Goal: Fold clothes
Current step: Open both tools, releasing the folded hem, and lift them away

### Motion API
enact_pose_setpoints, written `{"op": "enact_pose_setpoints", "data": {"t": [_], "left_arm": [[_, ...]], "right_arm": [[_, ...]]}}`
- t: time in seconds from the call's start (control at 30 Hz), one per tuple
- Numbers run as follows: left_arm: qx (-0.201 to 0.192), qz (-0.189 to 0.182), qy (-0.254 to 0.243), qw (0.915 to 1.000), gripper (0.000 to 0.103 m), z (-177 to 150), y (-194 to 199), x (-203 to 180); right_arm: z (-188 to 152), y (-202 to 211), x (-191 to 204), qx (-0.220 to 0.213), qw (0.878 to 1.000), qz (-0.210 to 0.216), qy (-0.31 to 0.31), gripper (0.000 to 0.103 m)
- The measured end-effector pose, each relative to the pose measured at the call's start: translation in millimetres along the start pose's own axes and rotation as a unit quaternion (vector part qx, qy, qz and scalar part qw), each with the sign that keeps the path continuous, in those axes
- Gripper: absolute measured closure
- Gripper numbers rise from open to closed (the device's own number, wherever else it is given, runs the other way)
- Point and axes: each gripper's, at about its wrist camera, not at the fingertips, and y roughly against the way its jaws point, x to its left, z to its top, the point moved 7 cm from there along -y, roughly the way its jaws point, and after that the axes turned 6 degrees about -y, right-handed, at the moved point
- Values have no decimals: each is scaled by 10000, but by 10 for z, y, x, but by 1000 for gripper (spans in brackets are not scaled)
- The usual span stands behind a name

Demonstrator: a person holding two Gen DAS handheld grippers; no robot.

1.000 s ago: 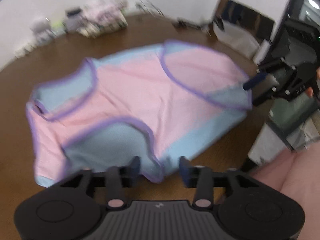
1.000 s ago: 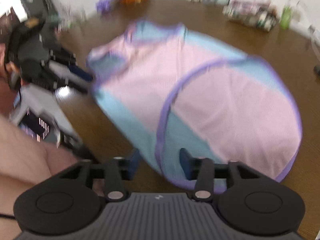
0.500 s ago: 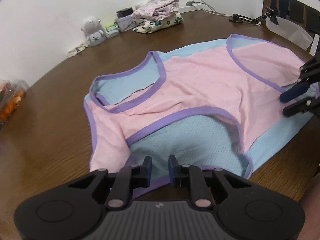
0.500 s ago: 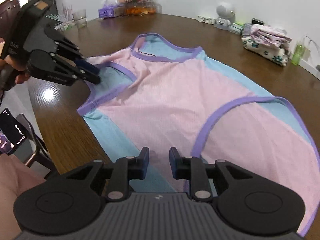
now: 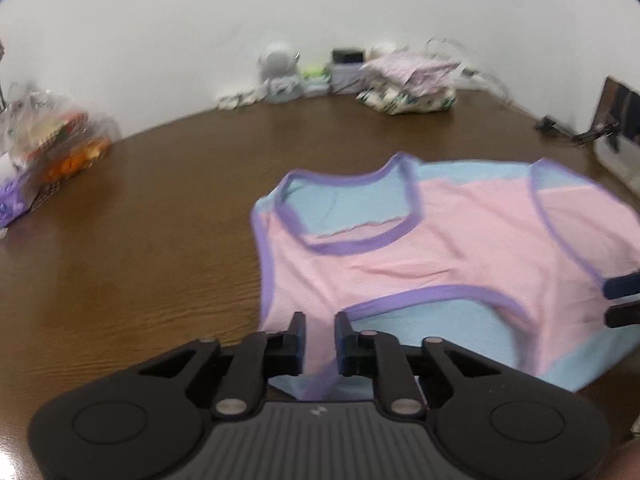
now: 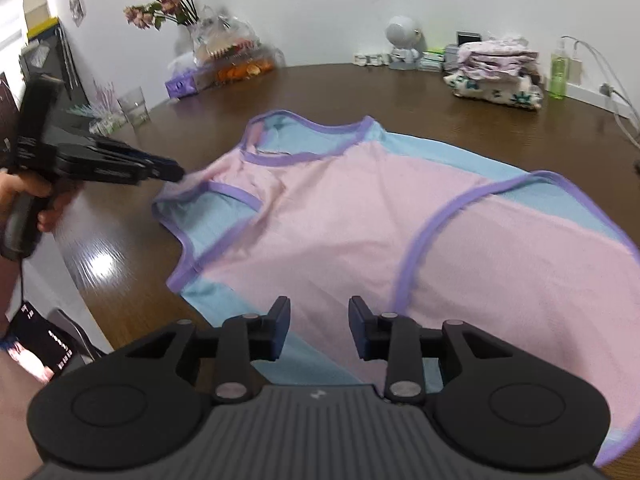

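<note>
A pink sleeveless top (image 6: 360, 208) with light blue panels and purple trim lies spread on the brown wooden table (image 6: 360, 92). My left gripper (image 5: 321, 340) is at the top's shoulder end, its jaws closing, with pink fabric pinched between the fingers. In the right wrist view the left gripper (image 6: 176, 174) has the shoulder strap drawn up at its tips. My right gripper (image 6: 320, 320) hovers over the hem side of the top (image 5: 460, 240). Its jaws are opening and pink cloth shows in the gap, but the pads do not press on it. It also shows as the right gripper (image 5: 622, 301) at the frame's edge.
At the table's far edge by the wall are a stack of folded clothes (image 6: 496, 76), a white robot figure (image 6: 402, 44), a green bottle (image 6: 559, 68) and cables. A glass (image 6: 134, 106), flowers and a snack bag (image 5: 52, 140) are on the left. The table edge (image 6: 92, 280) is near a person's hand.
My left gripper has moved from the lower armhole to the shoulder strap and its jaws have narrowed onto the fabric. My right gripper's jaws stand wider than half a second ago.
</note>
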Motion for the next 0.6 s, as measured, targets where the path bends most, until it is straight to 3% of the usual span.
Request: {"op": "enact_pose_setpoints", "data": {"t": [0.2,0.3,0.33,0.4,0.47,0.53,0.6], "left_arm": [[212,205,-289,9991,96,-163,-101,-12],[165,251,-39,9995,91,-195,-45,25],[69,256,108,9996,86,-174,16,31],[-222,350,285,9987,60,-120,201,14],[-570,584,450,9956,19,-110,434,-22],[-887,833,609,9907,7,-126,666,-74],[-1064,953,762,9868,7,-186,828,-166]], "right_arm": [[-38,-171,114,143,9993,-178,298,73],[-74,-188,120,206,9984,-308,419,70],[-69,-191,128,221,9985,-285,419,67],[-31,-139,130,162,9991,-190,334,63],[27,-53,120,21,9996,-133,241,52],[93,75,86,-207,9990,-318,229,32],[123,174,22,-330,9979,-539,170,15]]}}
